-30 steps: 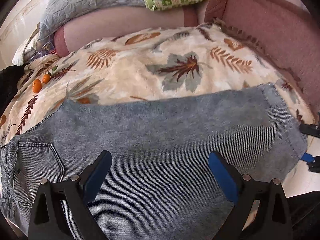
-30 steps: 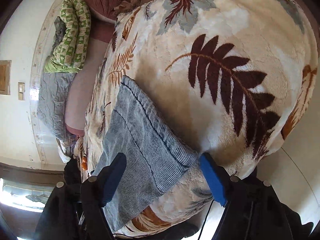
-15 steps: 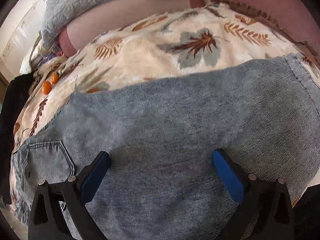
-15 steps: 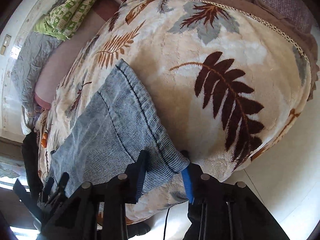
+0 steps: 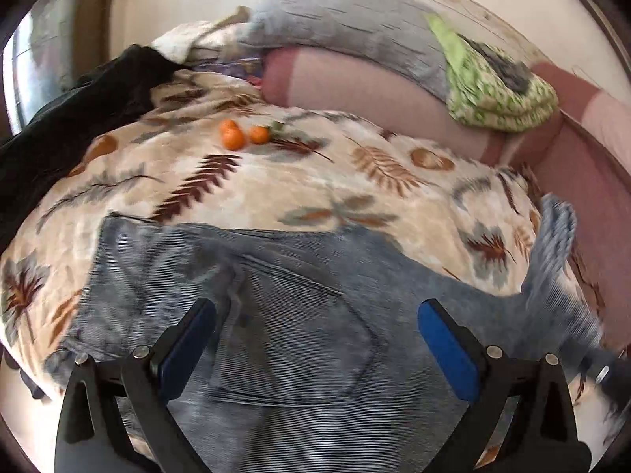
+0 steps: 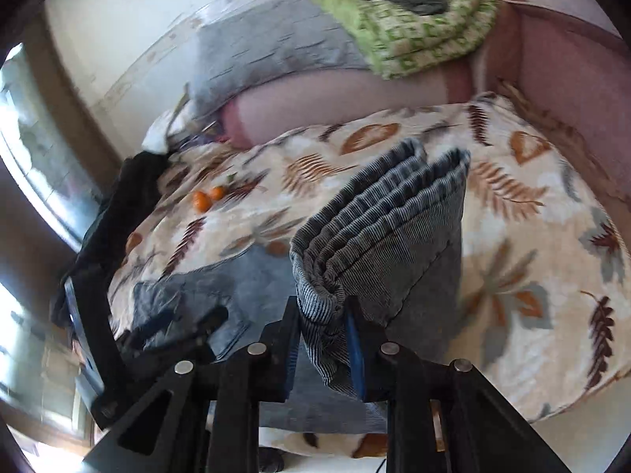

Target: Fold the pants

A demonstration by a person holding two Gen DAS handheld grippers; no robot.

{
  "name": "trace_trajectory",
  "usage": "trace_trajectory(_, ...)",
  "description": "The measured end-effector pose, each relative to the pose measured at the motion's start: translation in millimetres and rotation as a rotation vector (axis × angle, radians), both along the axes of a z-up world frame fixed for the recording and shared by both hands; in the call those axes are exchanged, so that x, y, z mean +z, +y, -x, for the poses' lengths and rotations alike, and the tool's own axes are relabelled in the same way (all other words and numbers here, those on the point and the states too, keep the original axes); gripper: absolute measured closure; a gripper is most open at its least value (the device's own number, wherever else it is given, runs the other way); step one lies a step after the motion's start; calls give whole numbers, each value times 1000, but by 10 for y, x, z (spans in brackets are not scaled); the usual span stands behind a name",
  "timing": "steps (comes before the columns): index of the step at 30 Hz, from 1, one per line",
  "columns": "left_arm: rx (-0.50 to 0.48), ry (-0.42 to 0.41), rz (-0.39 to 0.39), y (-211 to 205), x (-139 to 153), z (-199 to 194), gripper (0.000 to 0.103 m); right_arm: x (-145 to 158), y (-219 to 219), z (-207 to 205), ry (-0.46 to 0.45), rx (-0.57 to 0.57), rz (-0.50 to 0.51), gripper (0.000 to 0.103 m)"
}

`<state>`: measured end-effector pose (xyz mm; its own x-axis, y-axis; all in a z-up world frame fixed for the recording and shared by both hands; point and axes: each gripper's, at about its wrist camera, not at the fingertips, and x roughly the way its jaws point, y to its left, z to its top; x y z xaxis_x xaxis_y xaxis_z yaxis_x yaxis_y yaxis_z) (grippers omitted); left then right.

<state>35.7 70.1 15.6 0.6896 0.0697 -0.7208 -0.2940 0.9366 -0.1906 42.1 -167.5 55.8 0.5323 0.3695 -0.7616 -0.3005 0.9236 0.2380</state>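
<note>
Both hand-held grippers hang over the bed: the right hand-held gripper is narrowing, its jaws closing on the bunched leg hems of the jeans, which stand lifted between the blue pads; the left hand-held gripper is spread wide above the seat of the jeans, nothing between its jaws. A leaf-print blanket covers the bed, and the jeans lie across its near edge, back pocket up, the waist to the left and the leg end raised at the right. Along the far side runs a pink bolster with a grey quilt and a green folded cloth on top. Dark clothing is heaped at the far left. Small oranges sit on the blanket beyond the jeans, well apart from them.
</note>
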Motion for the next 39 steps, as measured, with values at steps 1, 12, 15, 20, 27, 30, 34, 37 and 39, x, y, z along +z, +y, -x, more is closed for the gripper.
trace_trajectory(1, 38, -11, 0, 154, 4, 63, 1, -191, 205, 34, 30, 48, 11, 80)
trace_trajectory(12, -24, -14, 151, 306, -151, 150, 1, -814, 69, 210, 166, 110, -210, 35)
trace_trajectory(15, -191, 10, 276, -6, -117, 98, 1, -720, -343, 178, 148, -15, -300, 33)
trace_trajectory(20, -369, 104, 550, -418, -337, 74, 2, -862, -787, 80, 176, -152, -363, 31)
trace_trajectory(27, -378, 197, 636, -669, -442, 1, 8, -1088, -1016, 111, 186, -140, -421, 31)
trace_trajectory(30, -309, 277, 610, -697, -617, -50, 15, -1147, -1063, 108, 198, -130, -468, 31)
trace_trajectory(34, -253, 284, 615, -672, -618, 19, 25, -1183, -1130, 118, 210, -118, -517, 31)
trace_trajectory(37, -246, 299, 582, -728, -609, 38, 25, -1207, -1161, 109, 222, -110, -540, 31)
trace_trajectory(39, -239, 315, 543, -765, -675, 24, 27, -1220, -1191, 107, 230, -109, -556, 31)
